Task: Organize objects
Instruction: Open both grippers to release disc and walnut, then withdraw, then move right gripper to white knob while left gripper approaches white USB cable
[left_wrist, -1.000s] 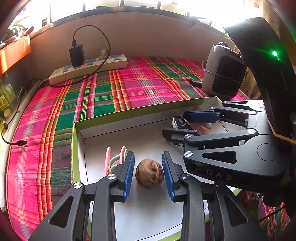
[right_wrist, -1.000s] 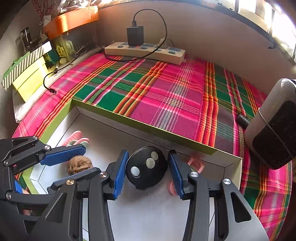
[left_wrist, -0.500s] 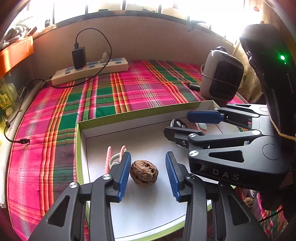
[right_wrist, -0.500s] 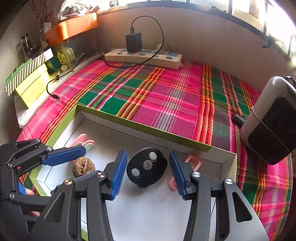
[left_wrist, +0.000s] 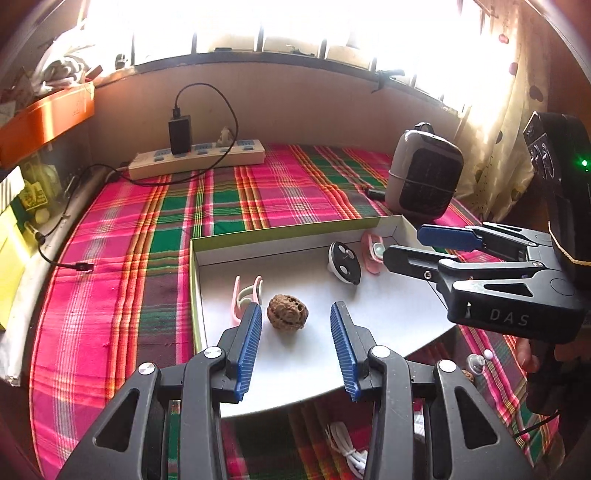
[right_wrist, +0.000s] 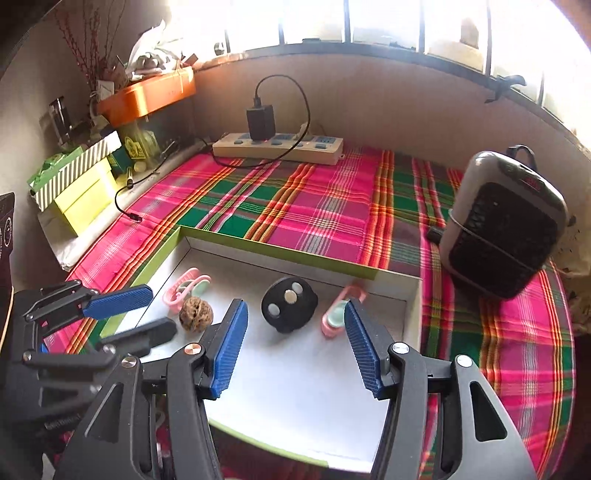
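Left gripper (left_wrist: 297, 341) jaws apart, nothing held; walnut (left_wrist: 287, 311) sits on the white tray (left_wrist: 388, 317) floor just beyond the tips, frame centre, touching neither pad. Right gripper (right_wrist: 291, 345) jaws have just been opening, now wide and empty; black disc (right_wrist: 289, 304) lies past the tips, mid-frame, clear of both pads. Pink clip (left_wrist: 246, 293) left of the walnut, second pink clip (right_wrist: 338, 314) right of the disc. Tray rests on a plaid cloth (left_wrist: 147, 258).
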